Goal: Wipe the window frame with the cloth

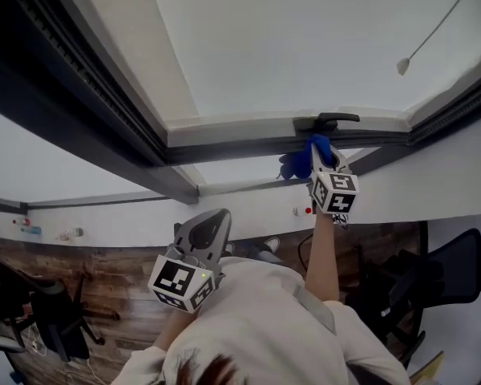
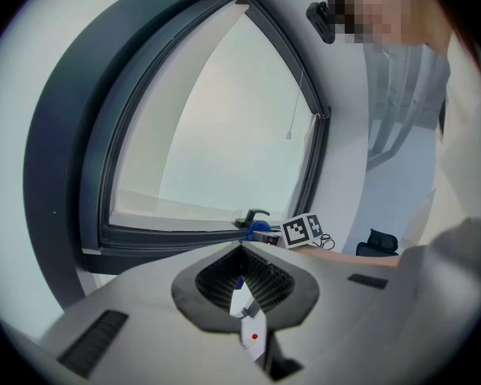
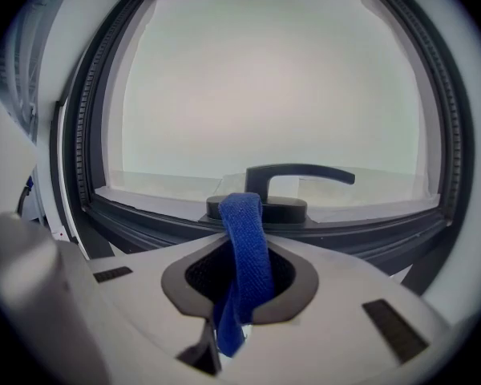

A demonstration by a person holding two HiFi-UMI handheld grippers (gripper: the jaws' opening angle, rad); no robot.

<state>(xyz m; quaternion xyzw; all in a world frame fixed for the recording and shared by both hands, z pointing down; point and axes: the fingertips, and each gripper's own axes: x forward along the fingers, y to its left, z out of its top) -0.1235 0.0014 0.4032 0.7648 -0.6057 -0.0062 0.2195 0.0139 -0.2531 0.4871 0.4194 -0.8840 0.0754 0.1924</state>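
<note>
Right gripper view shows your right gripper clenched on the blue cloth, its tip at the window frame by the handle; it's soft, light, floppy (grip a bunched fold); your left gripper is closed, apparently empty.

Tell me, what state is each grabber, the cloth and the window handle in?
Left gripper: shut, empty.
Right gripper: shut on the cloth.
Cloth: pinched, looped up by the handle's base.
Handle: lying level along the window frame.
</note>
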